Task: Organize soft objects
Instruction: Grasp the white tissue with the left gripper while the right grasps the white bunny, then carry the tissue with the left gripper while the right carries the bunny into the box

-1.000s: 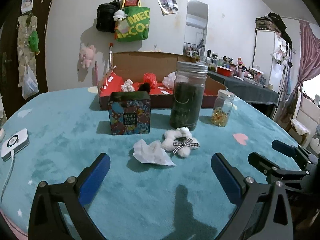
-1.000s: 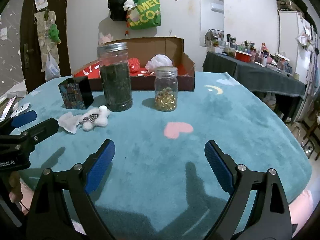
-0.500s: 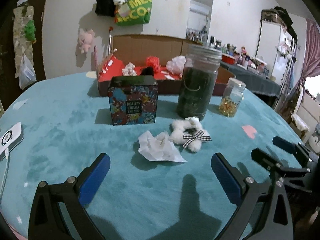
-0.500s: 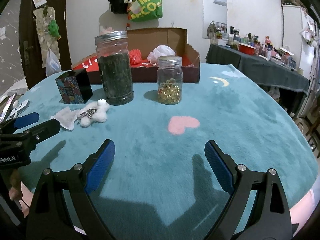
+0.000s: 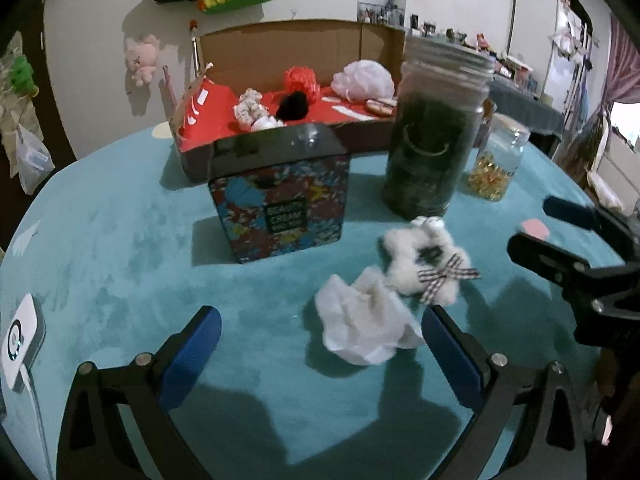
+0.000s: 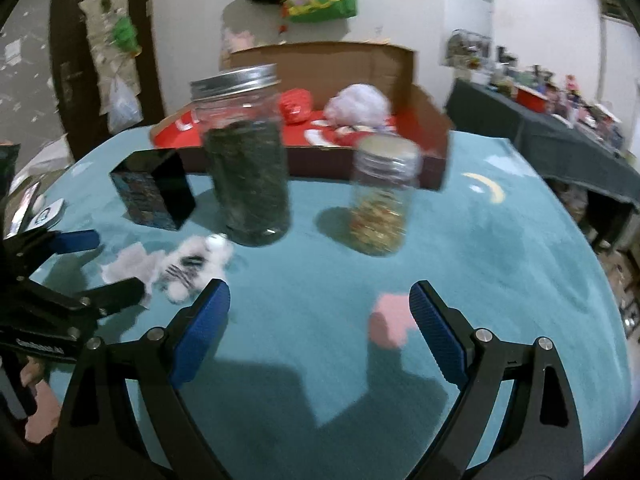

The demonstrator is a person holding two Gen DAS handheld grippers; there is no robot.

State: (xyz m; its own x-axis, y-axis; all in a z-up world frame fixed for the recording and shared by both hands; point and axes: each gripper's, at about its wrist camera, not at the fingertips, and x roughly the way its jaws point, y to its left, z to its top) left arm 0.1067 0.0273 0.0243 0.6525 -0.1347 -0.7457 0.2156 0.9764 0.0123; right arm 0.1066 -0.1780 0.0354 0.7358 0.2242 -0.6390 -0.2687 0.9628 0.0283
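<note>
A crumpled white tissue (image 5: 362, 330) lies on the teal cloth, just ahead of my open left gripper (image 5: 320, 344) and nearer its right finger. A fluffy white scrunchie with a checked bow (image 5: 424, 266) touches the tissue's far right side. Both show at the left of the right wrist view: the tissue (image 6: 128, 262), the scrunchie (image 6: 196, 266). My right gripper (image 6: 318, 322) is open and empty, to the right of the scrunchie. The open cardboard box (image 5: 288, 46) at the back holds several soft items on a red lining.
A patterned cream box (image 5: 280, 200) stands left of a tall dark-filled jar (image 5: 432, 136). A small jar of golden beads (image 5: 496, 164) stands to its right. A white device (image 5: 18, 336) lies at the left edge. A pink heart patch (image 6: 390, 322) marks the cloth.
Both grippers have moved forward and lower toward the table. The tissue and scrunchie now sit close before the left gripper. Nothing was grasped.
</note>
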